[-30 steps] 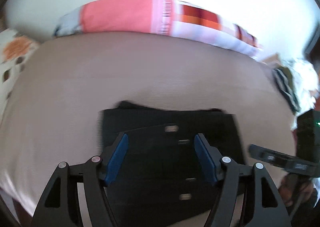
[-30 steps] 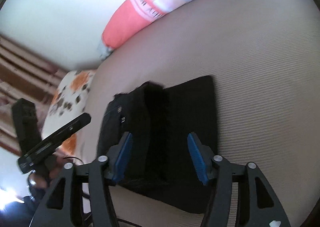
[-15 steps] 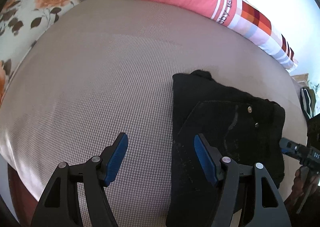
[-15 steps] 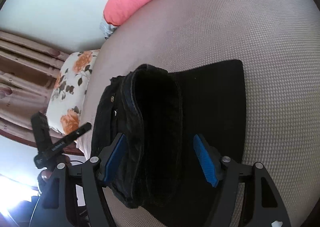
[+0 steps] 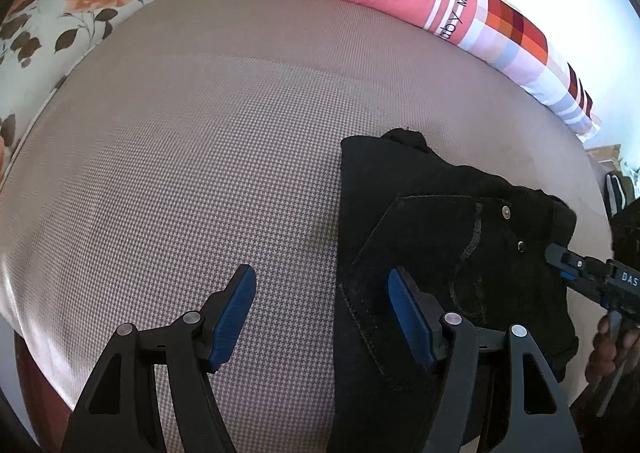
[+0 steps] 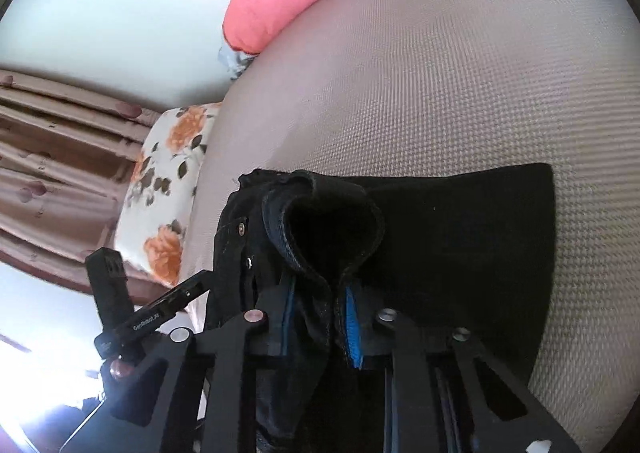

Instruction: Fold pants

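The pants (image 5: 452,253) are black matt denim cloth with small shiny metal rivets. The bed cover (image 5: 208,157) is woven cloth with a fine rough pattern. The left gripper (image 5: 320,313) is matt black plastic with blue ribbed pads (image 5: 232,317).

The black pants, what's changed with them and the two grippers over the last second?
The right gripper has just been closing and now pinches a bunched fold of the black pants. The left gripper swung from over the pants to straddle their left edge. It stayed open, and the pants stayed folded on the bed.
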A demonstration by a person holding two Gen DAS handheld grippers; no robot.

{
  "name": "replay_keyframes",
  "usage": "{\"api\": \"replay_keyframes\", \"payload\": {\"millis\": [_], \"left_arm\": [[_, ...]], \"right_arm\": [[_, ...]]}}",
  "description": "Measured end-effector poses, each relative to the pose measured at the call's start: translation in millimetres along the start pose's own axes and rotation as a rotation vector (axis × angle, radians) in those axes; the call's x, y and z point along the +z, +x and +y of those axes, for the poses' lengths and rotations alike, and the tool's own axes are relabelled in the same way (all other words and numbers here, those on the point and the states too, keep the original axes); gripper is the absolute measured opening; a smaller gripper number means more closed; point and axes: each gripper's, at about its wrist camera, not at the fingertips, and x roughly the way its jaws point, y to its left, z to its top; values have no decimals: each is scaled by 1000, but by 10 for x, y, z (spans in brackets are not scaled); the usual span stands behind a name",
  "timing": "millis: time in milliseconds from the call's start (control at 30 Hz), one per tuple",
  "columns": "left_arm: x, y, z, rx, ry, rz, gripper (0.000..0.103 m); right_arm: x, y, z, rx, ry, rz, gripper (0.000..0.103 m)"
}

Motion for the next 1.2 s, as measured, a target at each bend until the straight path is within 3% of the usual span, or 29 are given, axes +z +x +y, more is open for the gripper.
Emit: {"api": "replay_keyframes", "payload": {"millis": [267, 433, 567, 667, 867, 1200], "left_arm": [[53, -82, -175, -27, 36, -31, 69], [111, -109, -344, -24, 88, -53, 69], [142, -2, -480, -5, 130, -45, 69], [145, 142, -554, 10, 159, -12, 69], [110, 321, -608, 35, 191, 10, 69], [-62, 253, -577, 37, 184, 2, 69]], "right_arm": [[-189, -609, 515, -59, -43, -142, 9], [-199, -845, 240, -150, 35, -200, 9], [-235, -750, -182, -256, 95, -178, 9], [-237, -676, -376, -241, 145, -181, 10], [-244, -679, -279, -342, 79, -161, 24], [-499, -807, -77, -410, 67, -144, 25]]}}
